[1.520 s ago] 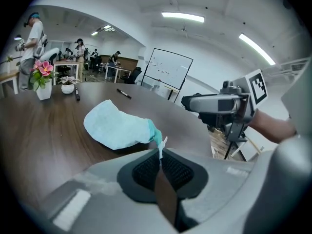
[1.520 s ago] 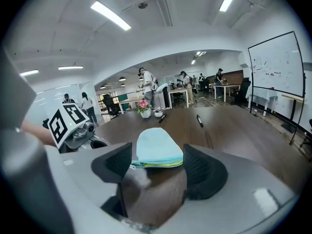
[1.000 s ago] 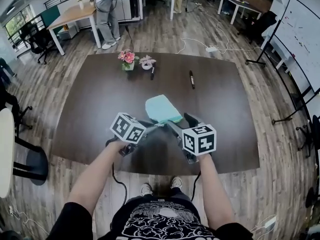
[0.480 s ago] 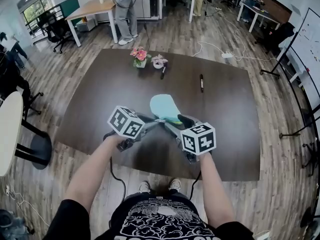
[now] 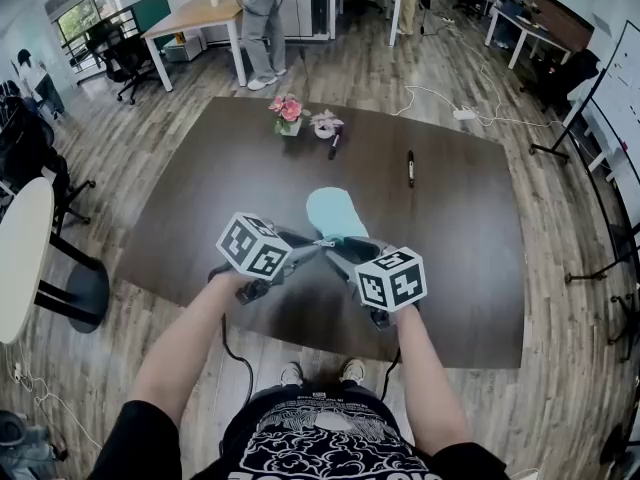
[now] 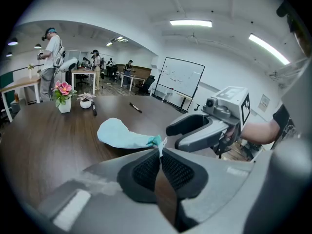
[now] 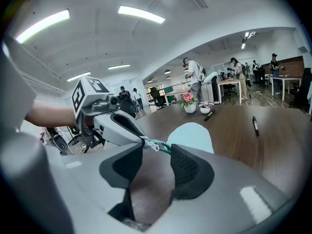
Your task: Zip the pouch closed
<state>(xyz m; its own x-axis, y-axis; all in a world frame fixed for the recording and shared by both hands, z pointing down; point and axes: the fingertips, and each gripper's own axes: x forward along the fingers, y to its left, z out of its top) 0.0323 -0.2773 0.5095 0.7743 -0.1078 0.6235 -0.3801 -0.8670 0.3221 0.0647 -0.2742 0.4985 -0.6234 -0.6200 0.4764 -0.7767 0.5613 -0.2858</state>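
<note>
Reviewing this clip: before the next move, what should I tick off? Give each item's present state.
1. Anchor: left tool shut on the tab at the near end of the pouch: ok.
2. Grip: right tool clamped on the zipper: not ok. Its jaws have just been closing but stand apart, and the pads are not pressing the zipper at their tips.
3. Support: pouch body resting on the table: ok.
4. Progress: how far the zipper is closed: cannot tell.
5. Clearance: pen lying apart from the pouch: ok.
</note>
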